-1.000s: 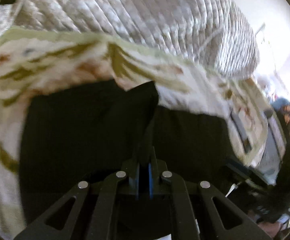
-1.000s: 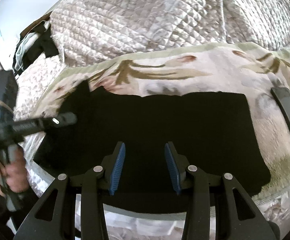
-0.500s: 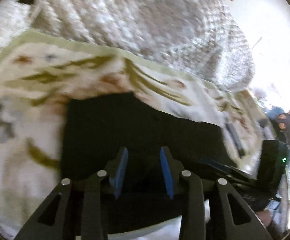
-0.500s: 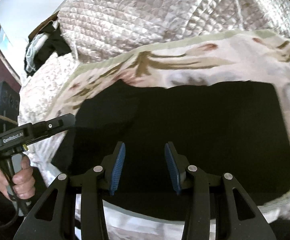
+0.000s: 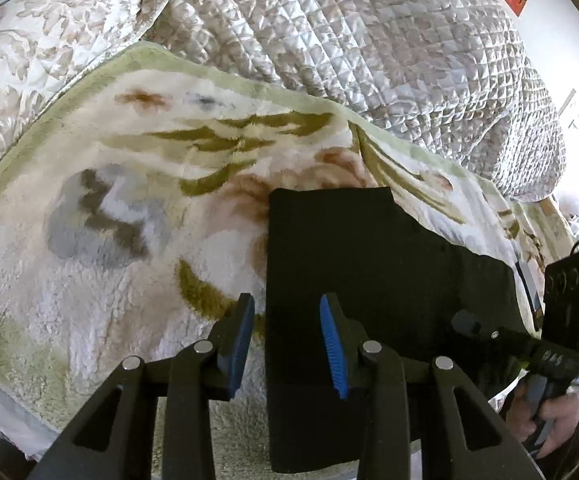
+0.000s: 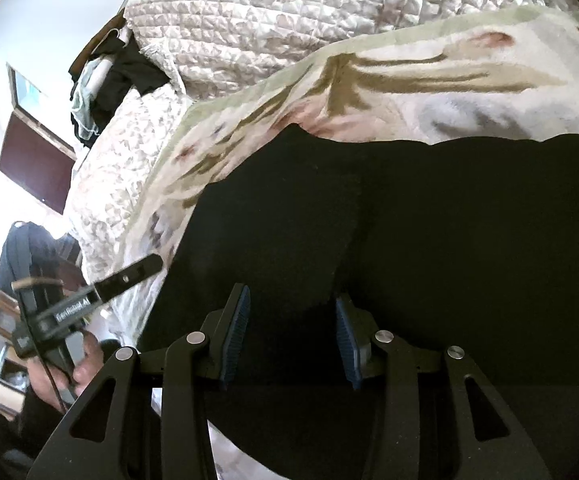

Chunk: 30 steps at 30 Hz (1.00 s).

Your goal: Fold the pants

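Pants: the black pants (image 5: 369, 280) lie flat on the floral fleece blanket (image 5: 129, 208) on the bed, already doubled into a dark slab; a quilted bedspread (image 5: 349, 48) is heaped behind.
Left claw: the left claw (image 5: 287, 344) hovers over the pants' left edge, jaws part open with nothing between them; they have just been opening.
Right claw: the right claw (image 6: 291, 340) hangs over the middle of the cloth, jaws about half open and empty.
Risk, grip: black on black hides the layers, so a pinch may catch only the top ply and the fold would slide apart.
Risk, blanket: the left claw straddles the edge and could snag fleece pile with the fabric.
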Tool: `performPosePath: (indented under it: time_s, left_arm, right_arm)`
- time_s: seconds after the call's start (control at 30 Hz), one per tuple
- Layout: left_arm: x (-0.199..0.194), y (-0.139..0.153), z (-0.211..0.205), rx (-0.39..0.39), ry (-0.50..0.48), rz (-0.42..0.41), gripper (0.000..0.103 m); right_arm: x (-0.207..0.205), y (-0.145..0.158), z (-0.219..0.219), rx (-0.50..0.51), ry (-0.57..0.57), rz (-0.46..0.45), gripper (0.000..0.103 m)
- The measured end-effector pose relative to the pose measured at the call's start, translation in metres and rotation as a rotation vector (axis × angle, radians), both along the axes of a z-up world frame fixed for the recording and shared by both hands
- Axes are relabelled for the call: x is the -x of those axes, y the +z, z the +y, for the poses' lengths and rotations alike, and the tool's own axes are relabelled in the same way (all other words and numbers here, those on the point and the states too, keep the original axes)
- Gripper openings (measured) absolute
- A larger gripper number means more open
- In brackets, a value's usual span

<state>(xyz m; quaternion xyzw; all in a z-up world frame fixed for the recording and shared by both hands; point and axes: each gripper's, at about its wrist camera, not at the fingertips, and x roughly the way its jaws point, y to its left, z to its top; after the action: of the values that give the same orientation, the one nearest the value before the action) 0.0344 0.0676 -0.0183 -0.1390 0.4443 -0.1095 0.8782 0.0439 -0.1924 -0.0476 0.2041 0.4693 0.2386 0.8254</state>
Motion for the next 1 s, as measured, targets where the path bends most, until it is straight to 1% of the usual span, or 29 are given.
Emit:
performPosePath:
  time_s: [0.13, 0.17, 0.2, 0.23, 0.27, 0.3, 0.33, 0.4, 0.43, 0.47, 0.5, 0.53, 0.57, 0.6, 0.7, 0.73, 0.77, 0.8, 0.87, 0.9, 1.0]
  left_arm:
    - [0.000, -0.001, -0.003, 0.003, -0.016, -0.002, 0.037]
    - [-0.001, -0.002, -0.004, 0.001, -0.018, -0.002, 0.037]
    - [-0.001, -0.003, -0.004, 0.002, -0.020, 0.001, 0.037]
    - [-0.001, -0.003, -0.004, 0.004, -0.021, 0.004, 0.037]
    - [-0.001, -0.003, -0.004, 0.006, -0.024, 0.005, 0.037]
    - [0.000, -0.003, -0.004, 0.006, -0.026, 0.001, 0.037]
    - [0.001, -0.001, -0.004, 0.006, -0.028, -0.003, 0.037]
    - [0.002, 0.000, -0.004, 0.010, -0.032, -0.010, 0.037]
    - [0.002, -0.001, -0.004, 0.011, -0.033, -0.010, 0.037]
    - [0.001, -0.001, -0.005, 0.011, -0.035, -0.008, 0.037]
    - [0.001, -0.001, -0.005, 0.009, -0.037, -0.006, 0.037]
    - [0.001, 0.000, -0.005, 0.008, -0.039, -0.007, 0.037]
    - [0.001, 0.000, -0.005, 0.008, -0.042, -0.010, 0.037]
    - [0.000, 0.001, -0.006, 0.008, -0.044, -0.013, 0.037]
    - [-0.008, 0.003, -0.009, 0.005, -0.051, -0.021, 0.037]
    - [-0.011, 0.004, -0.011, 0.004, -0.054, -0.024, 0.037]
    - [-0.015, 0.006, -0.013, 0.005, -0.059, -0.030, 0.037]
    - [-0.018, 0.007, -0.016, 0.004, -0.065, -0.036, 0.037]
    - [-0.026, 0.010, -0.023, -0.004, -0.082, -0.055, 0.037]
    - [-0.031, 0.010, -0.027, -0.007, -0.090, -0.061, 0.037]
    - [-0.046, 0.008, -0.038, -0.017, -0.107, -0.063, 0.037]
  right_arm:
    - [0.000, -0.006, -0.013, -0.132, -0.017, 0.055, 0.042]
    - [0.000, -0.006, -0.013, -0.135, -0.019, 0.053, 0.031]
    - [0.002, -0.006, -0.012, -0.101, -0.027, 0.048, 0.003]
    - [0.003, -0.010, -0.010, -0.074, -0.028, 0.066, 0.002]
    - [0.004, -0.011, -0.010, -0.090, -0.025, 0.072, 0.002]
    - [0.008, -0.008, -0.010, -0.099, -0.020, 0.058, 0.002]
    - [0.015, 0.002, -0.008, -0.084, -0.019, 0.017, 0.002]
    - [0.023, 0.010, -0.011, -0.079, -0.027, -0.021, 0.002]
    - [0.022, 0.007, -0.014, -0.069, -0.038, -0.015, 0.002]
    - [0.021, -0.002, -0.020, -0.049, -0.064, 0.013, 0.002]
    - [0.018, -0.010, -0.024, -0.054, -0.083, 0.043, 0.002]
    - [0.019, -0.015, -0.029, -0.085, -0.092, 0.054, 0.002]
    - [0.021, -0.013, -0.030, -0.084, -0.092, 0.042, 0.002]
    - [0.022, -0.009, -0.026, -0.058, -0.081, 0.022, 0.002]
    - [0.017, -0.005, -0.021, -0.023, -0.069, 0.027, 0.004]
    - [0.017, -0.001, -0.021, -0.004, -0.070, 0.013, 0.006]
    - [0.018, 0.005, -0.023, 0.030, -0.092, -0.015, 0.013]
    - [0.019, 0.011, -0.025, 0.057, -0.119, -0.041, 0.015]
    - [0.018, 0.019, -0.033, 0.064, -0.165, -0.080, 0.015]
    - [0.016, 0.023, -0.034, 0.063, -0.168, -0.094, 0.015]
    - [0.006, 0.026, -0.026, 0.092, -0.121, -0.112, 0.015]
